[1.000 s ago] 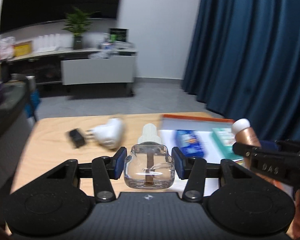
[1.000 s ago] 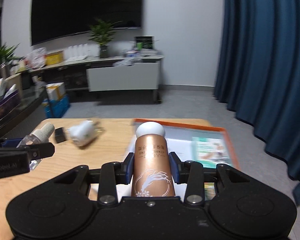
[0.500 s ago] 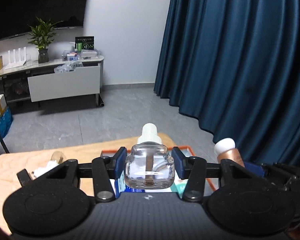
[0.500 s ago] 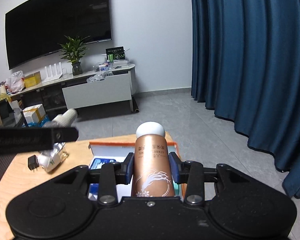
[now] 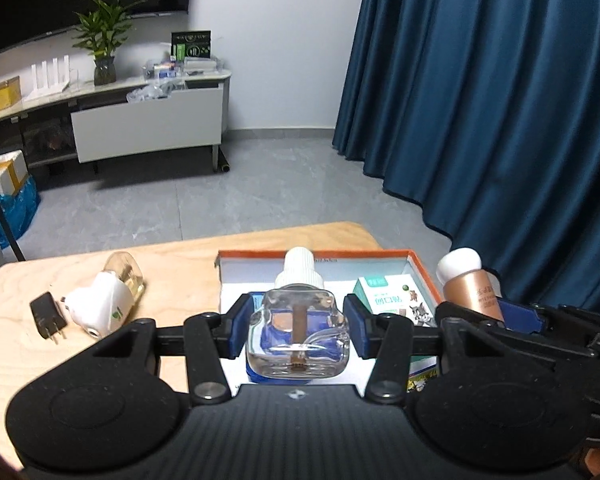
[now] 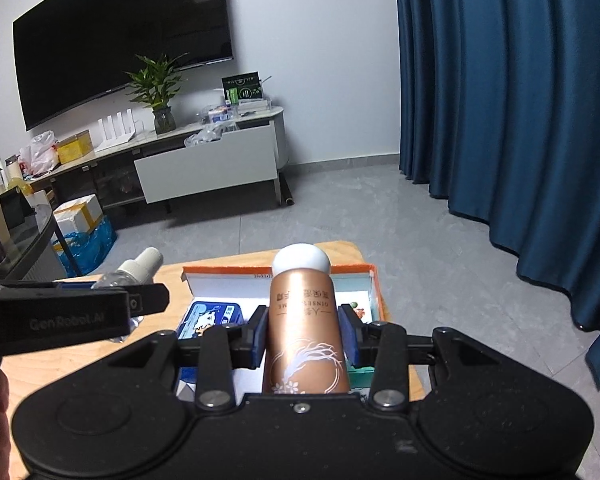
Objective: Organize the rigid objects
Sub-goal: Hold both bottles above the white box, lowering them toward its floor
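1. My left gripper [image 5: 298,330] is clamped on a clear glass bottle [image 5: 298,336] with a white ribbed cap; both blue pads press its sides, and it hangs above the near left part of the orange-rimmed box [image 5: 320,253].
2. My right gripper [image 6: 306,334] is clamped on a copper bottle [image 6: 306,332] with a round white cap, held over the right half of that box [image 6: 278,269].
3. The two tools sit side by side — in the left view the right one [image 5: 496,312] is just beside my right finger, with little room between them.
4. Inside the box, a blue carton [image 6: 210,318] lies on the left and a pale green carton [image 5: 390,298] on the right; white floor shows between them.
5. The box sits near the table's [image 5: 172,264] far right corner, its far wall close to the edge.
6. Left of the box the wood is open up to a white plug-in unit [image 5: 102,304] and a black adapter [image 5: 48,316], lying well apart from the box.
7. Beyond the table edge — grey floor and a blue curtain [image 5: 500,100] to the right.
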`<state>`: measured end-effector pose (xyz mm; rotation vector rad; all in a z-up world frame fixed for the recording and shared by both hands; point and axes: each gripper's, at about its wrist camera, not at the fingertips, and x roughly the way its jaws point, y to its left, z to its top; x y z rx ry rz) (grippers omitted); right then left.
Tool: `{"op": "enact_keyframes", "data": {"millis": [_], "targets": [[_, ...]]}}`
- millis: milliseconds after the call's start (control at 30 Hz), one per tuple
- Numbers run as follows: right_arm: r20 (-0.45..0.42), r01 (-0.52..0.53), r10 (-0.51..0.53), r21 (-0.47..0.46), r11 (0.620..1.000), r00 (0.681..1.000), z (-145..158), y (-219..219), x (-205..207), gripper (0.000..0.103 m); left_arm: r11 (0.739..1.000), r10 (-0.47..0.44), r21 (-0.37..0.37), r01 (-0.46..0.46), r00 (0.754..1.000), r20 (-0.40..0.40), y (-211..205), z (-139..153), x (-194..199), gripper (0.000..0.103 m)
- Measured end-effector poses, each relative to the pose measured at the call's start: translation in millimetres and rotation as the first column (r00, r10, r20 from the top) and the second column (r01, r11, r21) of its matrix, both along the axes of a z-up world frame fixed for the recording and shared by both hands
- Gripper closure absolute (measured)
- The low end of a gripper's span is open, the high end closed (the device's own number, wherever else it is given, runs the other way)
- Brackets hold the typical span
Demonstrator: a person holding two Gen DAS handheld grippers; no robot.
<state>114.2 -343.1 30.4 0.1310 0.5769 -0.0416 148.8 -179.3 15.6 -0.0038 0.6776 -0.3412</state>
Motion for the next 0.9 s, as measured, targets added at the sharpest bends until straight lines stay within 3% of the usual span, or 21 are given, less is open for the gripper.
{"op": "enact_keyframes", "data": {"millis": [900], "targets": [[0.015, 0.007, -0.006, -0.019, 1.000, 1.000, 3, 4, 0, 0.057, 1.000, -0.001, 0.008, 0.001, 1.000, 0.009, -5, 8, -8, 0.053]]}}
